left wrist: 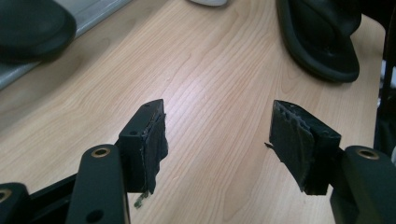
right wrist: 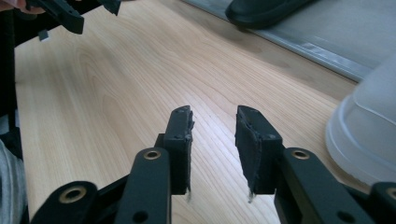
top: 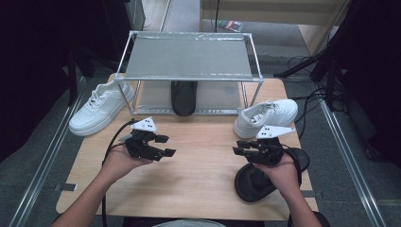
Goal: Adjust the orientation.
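Wooden surface (top: 198,156) carries a black slipper (top: 253,182) at its near right corner, just beside and partly under the right claw (top: 239,150), long axis running away from the person; both it and the left claw (top: 165,145) hang released, empty.

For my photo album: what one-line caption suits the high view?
Two hand-held grippers, left and right, hover open over a wooden table among white sneakers and black shoes.
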{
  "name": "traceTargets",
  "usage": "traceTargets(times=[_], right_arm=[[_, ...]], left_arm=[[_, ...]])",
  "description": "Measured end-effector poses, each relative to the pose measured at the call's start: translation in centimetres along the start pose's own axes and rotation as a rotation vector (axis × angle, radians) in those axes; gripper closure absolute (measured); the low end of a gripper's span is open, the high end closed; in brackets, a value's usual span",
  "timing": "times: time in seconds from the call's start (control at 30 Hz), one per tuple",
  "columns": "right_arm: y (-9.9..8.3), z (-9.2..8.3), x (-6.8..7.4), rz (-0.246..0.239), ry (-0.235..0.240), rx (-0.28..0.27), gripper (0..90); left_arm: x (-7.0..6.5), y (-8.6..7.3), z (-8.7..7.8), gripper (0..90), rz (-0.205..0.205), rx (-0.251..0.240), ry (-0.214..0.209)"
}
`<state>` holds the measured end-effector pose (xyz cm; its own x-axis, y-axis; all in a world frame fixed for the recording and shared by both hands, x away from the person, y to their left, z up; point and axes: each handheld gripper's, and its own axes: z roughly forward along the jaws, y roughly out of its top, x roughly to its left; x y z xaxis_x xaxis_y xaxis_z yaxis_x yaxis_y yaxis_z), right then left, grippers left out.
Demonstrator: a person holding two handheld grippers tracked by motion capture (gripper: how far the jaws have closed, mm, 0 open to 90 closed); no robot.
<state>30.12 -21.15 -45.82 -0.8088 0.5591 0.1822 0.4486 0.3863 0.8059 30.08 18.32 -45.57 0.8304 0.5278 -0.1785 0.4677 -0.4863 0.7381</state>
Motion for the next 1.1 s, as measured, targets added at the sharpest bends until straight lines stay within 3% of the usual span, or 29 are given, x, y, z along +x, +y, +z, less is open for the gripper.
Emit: traceTargets(times=[0.13, 0.27, 0.37, 0.5, 0.8, 0.83, 0.93, 1.1], right_arm=[[-0.4, -0.8, -0.2, 0.02, -0.03, -0.016, 79.9], [-1.3, -1.5, -0.4, 0.048, -0.045, 0.022, 90.0], [-1.7, -1.8, -0.4, 0.05, -0.049, 0.042, 90.0], [-2.6, -2.7, -0.3, 0.045, -0.077, 0.065, 90.0], [-4.9, -5.4, -0.5, 0.068, -0.112, 0.051, 90.0], [-5.4, -5.7, -0.7, 0.089, -0.136, 0.071, 90.0], [-5.8, -5.8, -0.8, 0.132, -0.142, 0.094, 90.0], [-7.0, -6.6, -0.9, 0.146, -0.144, 0.139, 90.0]], left_arm=[[-0.3, 0.2, 0.4, 38.4, 0.015, 0.0, -0.043], [-0.3, 0.4, 1.0, 38.8, 0.009, 0.013, -0.056], [-0.3, 0.5, 1.2, 38.8, -0.009, 0.009, -0.064], [-0.4, 0.7, 1.3, 39.1, 0.018, 0.001, -0.057], [-0.3, 1.3, 2.0, 39.1, 0.018, -0.007, -0.073], [-0.3, 1.3, 2.0, 39.1, 0.019, -0.008, -0.075], [-0.1, 1.4, 2.3, 39.1, 0.018, -0.008, -0.075], [0.3, 1.5, 2.5, 39.1, 0.007, -0.017, -0.084]])
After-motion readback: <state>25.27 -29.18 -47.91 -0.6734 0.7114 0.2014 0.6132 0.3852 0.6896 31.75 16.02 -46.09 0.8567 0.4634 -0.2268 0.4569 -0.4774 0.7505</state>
